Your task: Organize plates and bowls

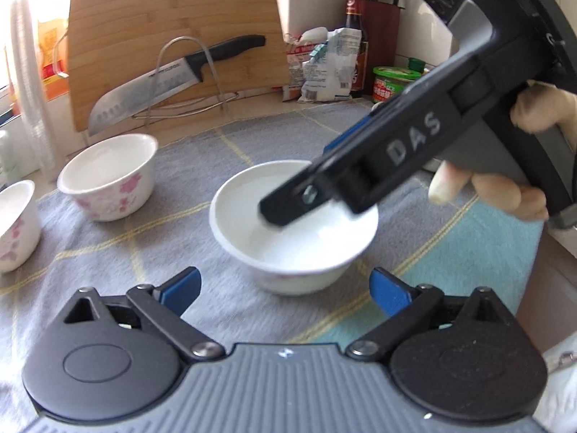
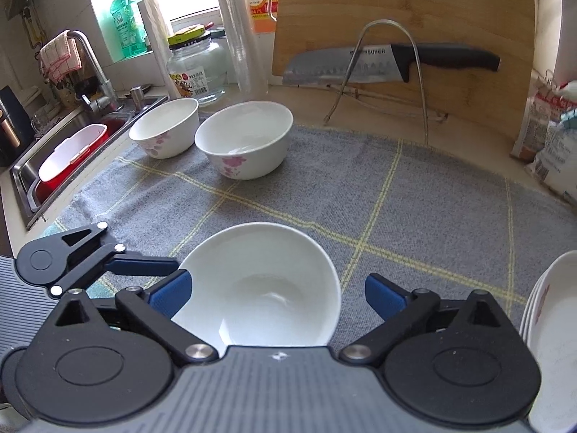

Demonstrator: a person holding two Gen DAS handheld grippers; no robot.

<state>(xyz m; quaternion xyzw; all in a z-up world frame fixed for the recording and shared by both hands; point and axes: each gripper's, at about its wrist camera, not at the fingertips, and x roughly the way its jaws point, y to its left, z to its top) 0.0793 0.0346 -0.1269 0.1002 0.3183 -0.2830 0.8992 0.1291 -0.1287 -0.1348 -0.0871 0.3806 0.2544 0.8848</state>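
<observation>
Both my claws stand wide and hold nothing. My right gripper (image 2: 277,294) is above the near white bowl (image 2: 259,285), which is empty and sits on the grey cloth (image 2: 396,198); my left gripper (image 1: 285,288) is just beside it. Two more empty flowered bowls (image 2: 245,140) stand further back, touching each other. A stack of plates (image 2: 551,324) is at my right.
</observation>
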